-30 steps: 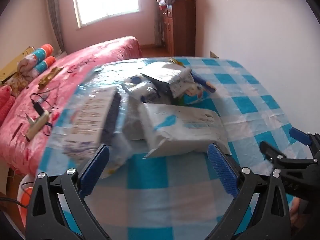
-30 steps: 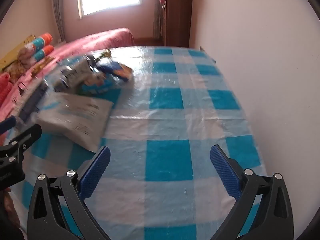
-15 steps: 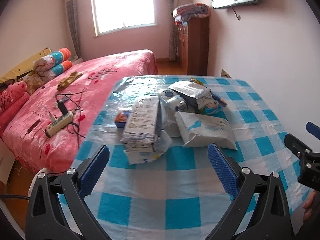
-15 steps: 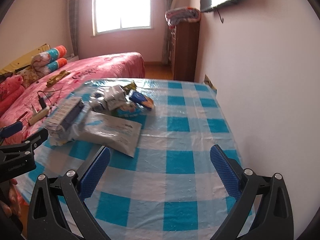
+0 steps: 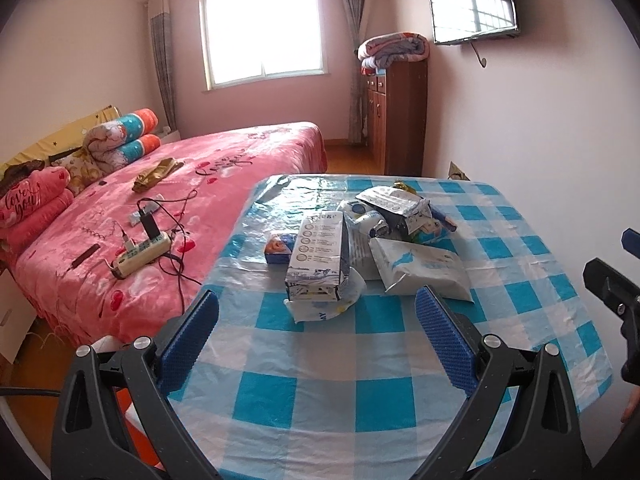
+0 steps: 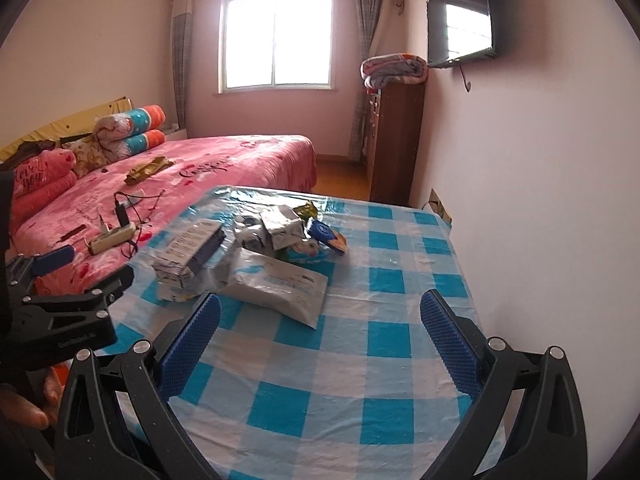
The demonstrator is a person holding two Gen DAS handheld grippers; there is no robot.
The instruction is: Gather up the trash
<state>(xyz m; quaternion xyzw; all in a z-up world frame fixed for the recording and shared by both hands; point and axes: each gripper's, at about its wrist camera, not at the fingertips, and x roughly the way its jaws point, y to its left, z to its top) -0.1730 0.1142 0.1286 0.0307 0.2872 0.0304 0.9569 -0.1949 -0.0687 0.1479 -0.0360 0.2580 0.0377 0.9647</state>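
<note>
A heap of trash lies on the blue-and-white checked table (image 5: 360, 380) (image 6: 384, 364): a white carton box (image 5: 318, 256) (image 6: 188, 248), a flat white pouch (image 5: 420, 268) (image 6: 280, 284), a small blue packet (image 5: 278, 246), crumpled silver and blue wrappers (image 5: 396, 208) (image 6: 284, 228). My left gripper (image 5: 316, 332) is open, held back from the heap above the table's near part, nothing between its blue pads. My right gripper (image 6: 320, 336) is open too, over the near table to the right of the pouch. Each gripper shows at the edge of the other's view.
A pink bed (image 5: 168, 208) stands left of the table, with a power strip and cables (image 5: 140, 252) on it. A white wall (image 6: 540, 200) runs along the table's right side. A wooden cabinet (image 5: 400, 116) with a folded blanket stands behind, and a TV (image 5: 472, 0) hangs above.
Both grippers have pulled back and up from the table; the trash heap now looks farther and smaller. Both stayed open, and nothing was picked up.
</note>
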